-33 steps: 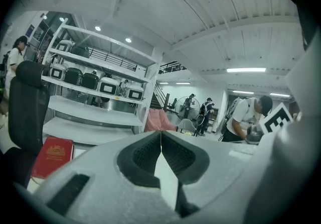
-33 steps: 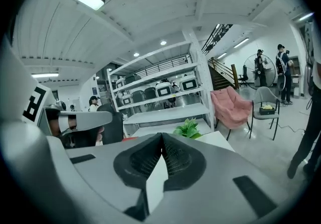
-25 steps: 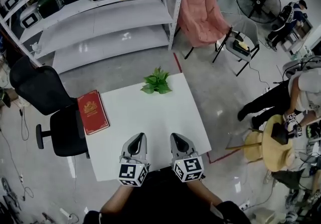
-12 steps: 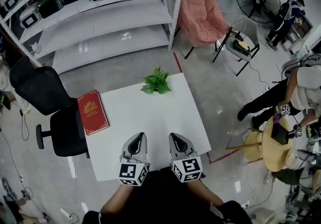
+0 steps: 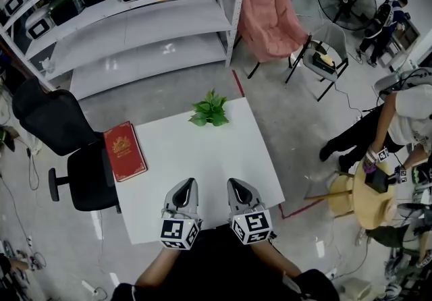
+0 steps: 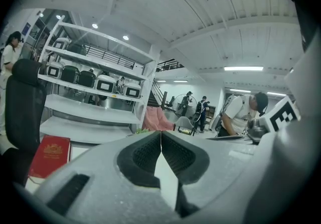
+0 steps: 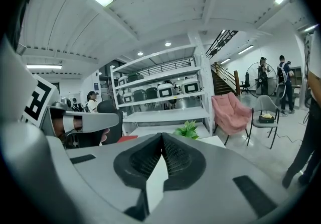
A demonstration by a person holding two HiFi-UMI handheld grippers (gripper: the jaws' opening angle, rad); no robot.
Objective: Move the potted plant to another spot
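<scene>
White item first, the tabletop [image 5: 202,158]: surface and shape?

Entry one: square, smooth, matt white. I hold my two claws over its near edge, side by side.

Claws, condition?

Entry two: left gripper [image 5: 188,183], grey moulded shell, black ribbed pads, marker cube at the rear. Its jaws are pressed together at the tips, with nothing between them. Entry three: right gripper [image 5: 232,183], same build, jaws likewise closed tip to tip and empty.

The plant?

Entry four: potted plant [image 5: 210,109], broad pointed green leaves in a low cluster. From above the foliage hides the pot. It stands at the middle of the tabletop's far edge, well apart from both my claws and straight across from the gap between them. Nearly the whole depth of the tabletop lies bare between plant and claws. In the right gripper view it shows just above and to the right of the closed tips.

Anything else on that surface?

Entry five: red book [image 5: 124,150], hard cover with a gold emblem, lying flat along the left edge toward the far-left corner, well apart from the plant.

Around it?

Entry six: black office chair [image 5: 74,158], padded, just beside the left edge. Entry seven: white metal shelving [image 5: 135,30] beyond the far edge. Entry eight: pink fabric chair [image 5: 270,19] beside the shelving.
</scene>
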